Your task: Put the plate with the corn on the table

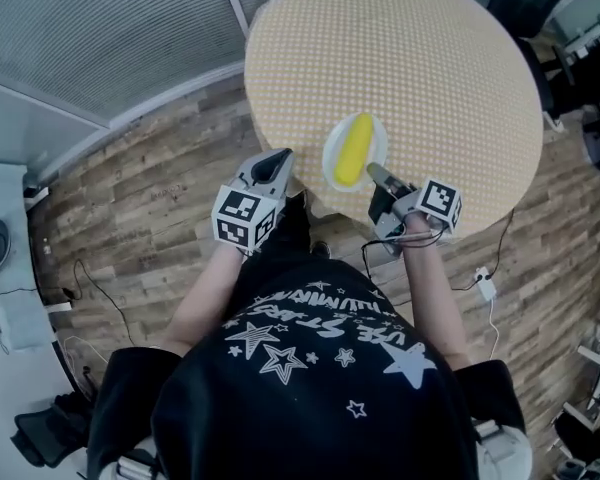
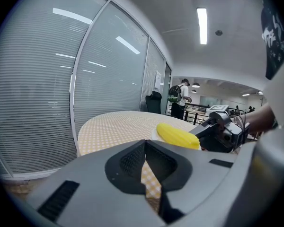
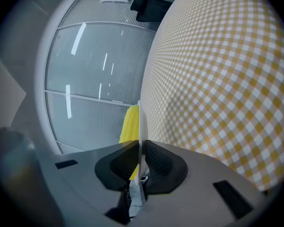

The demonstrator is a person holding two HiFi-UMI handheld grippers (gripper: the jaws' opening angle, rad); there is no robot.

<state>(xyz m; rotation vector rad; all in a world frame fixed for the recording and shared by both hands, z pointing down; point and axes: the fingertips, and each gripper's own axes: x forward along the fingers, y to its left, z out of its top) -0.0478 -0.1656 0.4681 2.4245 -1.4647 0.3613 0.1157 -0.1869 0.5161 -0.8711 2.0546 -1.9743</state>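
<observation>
A white plate (image 1: 333, 154) carries a yellow corn cob (image 1: 355, 148) over the near edge of the round table (image 1: 420, 58), which has a yellow checked cloth. My right gripper (image 1: 374, 174) is shut on the plate's near rim. In the right gripper view the plate (image 3: 142, 122) runs edge-on between the jaws, with the corn (image 3: 129, 124) on its left side. My left gripper (image 1: 279, 158) hangs just left of the plate, off the table edge, jaws shut and empty. The left gripper view shows the corn (image 2: 177, 135) and the right gripper (image 2: 201, 131) to the right.
Wooden floor (image 1: 150, 198) lies below me, with cables and a white adapter (image 1: 486, 286) at the right. A glass wall with blinds (image 2: 47, 79) stands beyond the table. Black furniture (image 1: 590, 78) crowds the right side. A person with a backpack (image 2: 179, 96) stands far off.
</observation>
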